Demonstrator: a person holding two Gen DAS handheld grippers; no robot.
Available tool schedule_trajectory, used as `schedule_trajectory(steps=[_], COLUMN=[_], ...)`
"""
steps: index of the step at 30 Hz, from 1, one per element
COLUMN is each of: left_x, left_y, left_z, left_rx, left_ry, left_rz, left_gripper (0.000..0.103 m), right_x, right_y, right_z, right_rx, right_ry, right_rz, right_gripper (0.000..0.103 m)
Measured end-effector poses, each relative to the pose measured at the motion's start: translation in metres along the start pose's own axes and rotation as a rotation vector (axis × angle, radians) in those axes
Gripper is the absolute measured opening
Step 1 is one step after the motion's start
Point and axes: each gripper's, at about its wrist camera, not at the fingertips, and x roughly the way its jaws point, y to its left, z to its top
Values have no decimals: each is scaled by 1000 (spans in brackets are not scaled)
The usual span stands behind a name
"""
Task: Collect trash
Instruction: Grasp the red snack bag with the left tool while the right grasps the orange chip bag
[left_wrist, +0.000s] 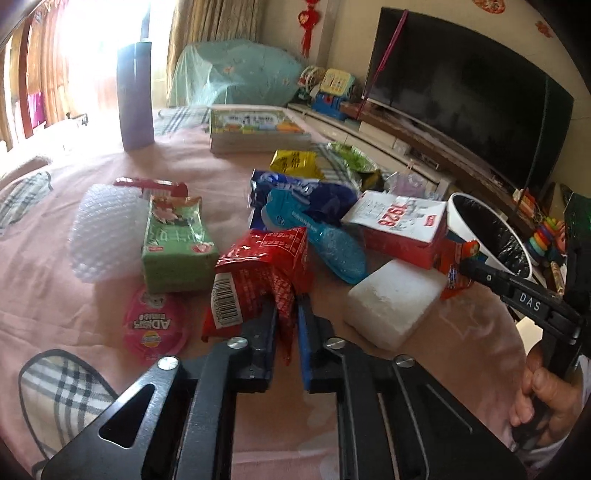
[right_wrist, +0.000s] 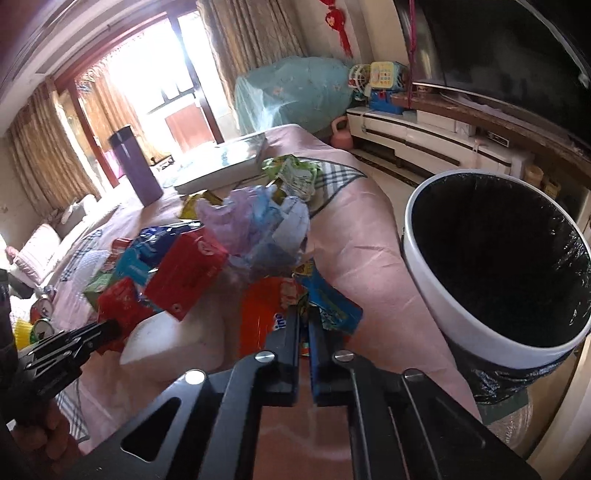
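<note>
1. The trash lies in a heap on a table with a pink cloth (left_wrist: 55, 295). The bin (right_wrist: 436, 280) is white with a black bag inside. It stands just beside the right edge of the table.
2. The left gripper (left_wrist: 288, 314) is clenched on a red wrapper (left_wrist: 258, 266). The wrapper is at the near side of the heap, and its crinkly end sits between the two fingers.
3. The right gripper (right_wrist: 304, 328) is clenched on an orange and blue wrapper (right_wrist: 266, 314). This one lies at the right end of the heap, near the bin.
4. Both wrappers look thin, light and soft. They will bend and flop when lifted. They look shiny, so I think they can slip out. A grip on a thick, folded bit is safest.
5. The white foam block (left_wrist: 391, 299) lies between the two grippers. It looks light but crumbly, so a soft squeeze on its sides is best.
6. The red and white box (left_wrist: 399, 229) farther back looks stiff. Its short sides are a good place to hold.
7. The green box (left_wrist: 177, 247) on the left looks stiff too.
</note>
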Motion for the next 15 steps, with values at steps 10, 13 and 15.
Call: schedule_trajectory(steps=[10, 13, 15], left_x=[-47, -60, -67], left_y=[-13, -28, -41], left_z=[-11, -11, -9], left_rx=[11, 36, 54], left_ry=[-51, -69, -78], left_rz=[-34, -76, -115], left_gripper=[7, 7, 7], right_x=[-46, -60, -70], right_y=[-6, -13, -20], right_z=[-10, -10, -10], right_rx=[19, 34, 47], right_ry=[-54, -76, -92], right_rz=[2, -5, -11], right_gripper=[2, 2, 2])
